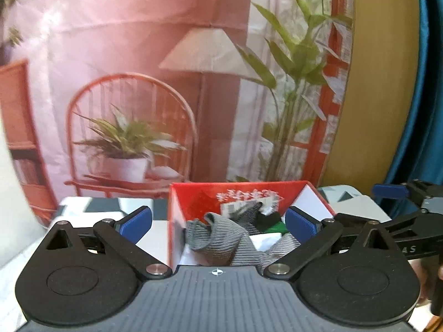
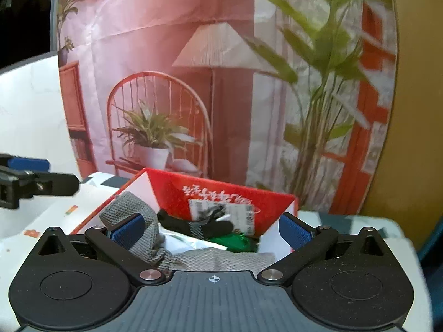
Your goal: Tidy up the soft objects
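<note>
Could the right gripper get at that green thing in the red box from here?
Probably yes. The right gripper is open and empty, pointing down into the open-topped red box. The green thing lies exposed near the far side, though a black-and-grey glove lies close beside it and may get caught too.

Dim, warm indoor light – motion blur softens both views, and fisheye bending darkens the corners.

Red box [image 1: 193, 202] with white inner walls and white lettering; ribbed grey cloth [image 1: 221, 238] beside black and green items [image 2: 235, 242]. Gripper pads [image 2: 293, 231] blue; backdrop [image 1: 124, 55] printed pink and orange.
</note>
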`<state>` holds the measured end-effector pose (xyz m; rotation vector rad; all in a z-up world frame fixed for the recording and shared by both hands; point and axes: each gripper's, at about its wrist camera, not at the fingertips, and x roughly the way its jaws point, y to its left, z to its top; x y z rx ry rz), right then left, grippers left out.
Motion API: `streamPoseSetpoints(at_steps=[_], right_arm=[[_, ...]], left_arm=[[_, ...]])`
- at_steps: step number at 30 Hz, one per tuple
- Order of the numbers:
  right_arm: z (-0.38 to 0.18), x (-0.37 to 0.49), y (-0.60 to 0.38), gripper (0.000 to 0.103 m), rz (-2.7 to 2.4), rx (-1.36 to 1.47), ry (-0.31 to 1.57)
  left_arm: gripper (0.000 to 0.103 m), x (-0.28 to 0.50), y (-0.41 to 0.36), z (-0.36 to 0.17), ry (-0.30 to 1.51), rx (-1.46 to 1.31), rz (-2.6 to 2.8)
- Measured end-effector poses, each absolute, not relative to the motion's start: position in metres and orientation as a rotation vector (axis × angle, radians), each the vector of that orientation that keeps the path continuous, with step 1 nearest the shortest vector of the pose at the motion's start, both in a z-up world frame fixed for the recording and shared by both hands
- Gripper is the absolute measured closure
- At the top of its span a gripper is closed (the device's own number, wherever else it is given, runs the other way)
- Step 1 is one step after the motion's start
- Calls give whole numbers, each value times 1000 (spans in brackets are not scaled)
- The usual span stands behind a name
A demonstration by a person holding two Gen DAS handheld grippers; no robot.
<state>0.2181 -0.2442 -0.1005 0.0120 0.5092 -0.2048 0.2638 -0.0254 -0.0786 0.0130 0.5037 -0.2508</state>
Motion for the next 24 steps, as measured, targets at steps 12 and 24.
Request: streamPoseSetpoints(at_steps=[12,24], right_arm=[[-64,146,-208,0,-271,77,398],[-30,63,-166,0,-315,117,306]], left_arm=[[0,174,-4,-37,405,46,-109],[0,81,13,-10,333,54,-59]])
